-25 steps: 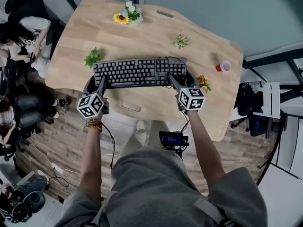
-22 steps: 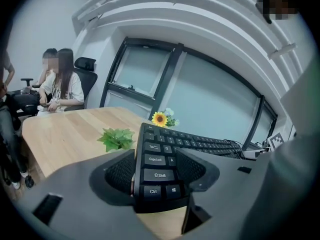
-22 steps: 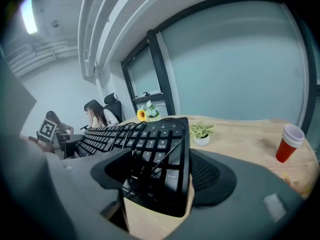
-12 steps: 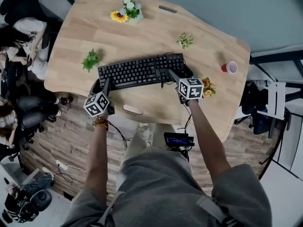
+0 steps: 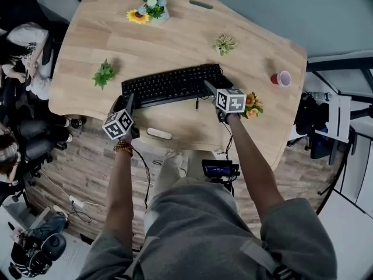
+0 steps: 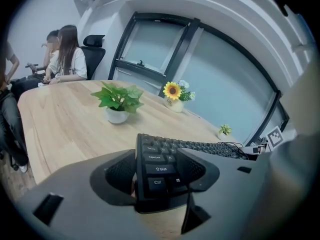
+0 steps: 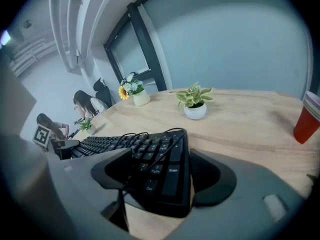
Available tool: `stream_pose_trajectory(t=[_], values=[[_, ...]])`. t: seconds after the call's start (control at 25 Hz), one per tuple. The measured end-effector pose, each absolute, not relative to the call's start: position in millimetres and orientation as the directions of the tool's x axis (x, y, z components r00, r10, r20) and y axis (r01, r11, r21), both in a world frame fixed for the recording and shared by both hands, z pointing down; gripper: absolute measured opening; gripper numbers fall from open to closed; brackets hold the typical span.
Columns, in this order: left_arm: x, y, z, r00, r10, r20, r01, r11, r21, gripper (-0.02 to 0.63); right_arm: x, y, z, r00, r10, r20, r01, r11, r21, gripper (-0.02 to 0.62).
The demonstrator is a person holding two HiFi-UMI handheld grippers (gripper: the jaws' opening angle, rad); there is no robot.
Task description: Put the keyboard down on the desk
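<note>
Head view: the keyboard [image 5: 172, 84] spans the near middle of the desk [image 5: 192, 34], with the left gripper [image 5: 129, 102] and right gripper [image 5: 210, 88] each clenched on one end. Left gripper view: the jaws pinch the Ctrl end; beyond, a white pot [image 6: 117, 116] holds a leafy plant [image 6: 119, 95]. Right gripper view: the jaws pinch the number-pad end; the inside of a red cup [image 7: 306, 118] is unseen.

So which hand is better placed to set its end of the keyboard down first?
Probably the right. The right gripper clamps the number-pad end of the keyboard well in over the desk, while the left gripper clamps the Ctrl end close to the desk's front edge.
</note>
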State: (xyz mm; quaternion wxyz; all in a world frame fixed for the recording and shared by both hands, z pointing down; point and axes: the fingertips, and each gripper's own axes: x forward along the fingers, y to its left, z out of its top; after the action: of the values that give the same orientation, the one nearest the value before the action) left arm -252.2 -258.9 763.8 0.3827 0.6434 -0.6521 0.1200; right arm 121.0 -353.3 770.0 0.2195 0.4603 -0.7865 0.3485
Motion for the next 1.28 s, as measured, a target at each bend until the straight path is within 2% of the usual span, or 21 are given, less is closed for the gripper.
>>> stream_pose_trajectory(t=[0.16,0.2,0.52,0.88,1.28], values=[[-252,-256,775,0.149,-0.707,0.691,-0.941,0.112,0.318,0.250,123,-346,785,-0.461,-0.530,0.712,-0.885,0.334,-0.325,0.373],[-253,-255,776,0.154,-0.703,0.694,-0.944,0.103,0.314,0.231,123,-345,787,-0.452,-0.528,0.719,-0.888,0.340,-0.309,0.370],[-268,-243,759,0.121,-0.725,0.678,-0.949,0.115,0.292,0.222,131,-348,772,-0.386,-0.555,0.737,-0.917,0.320,-0.239,0.370],[-265,-245,716,0.113,-0.775,0.621,-0.973,0.040,0.228,0.222,123,-355,731,-0.393,-0.631,0.669,-0.913,0.352,-0.205,0.370],[-244,-259,629,0.141,-0.872,0.470,-0.982,-0.063,0.178,0.222,113,-354,656,-0.397,-0.731,0.556,-0.912,0.384,-0.146,0.370]])
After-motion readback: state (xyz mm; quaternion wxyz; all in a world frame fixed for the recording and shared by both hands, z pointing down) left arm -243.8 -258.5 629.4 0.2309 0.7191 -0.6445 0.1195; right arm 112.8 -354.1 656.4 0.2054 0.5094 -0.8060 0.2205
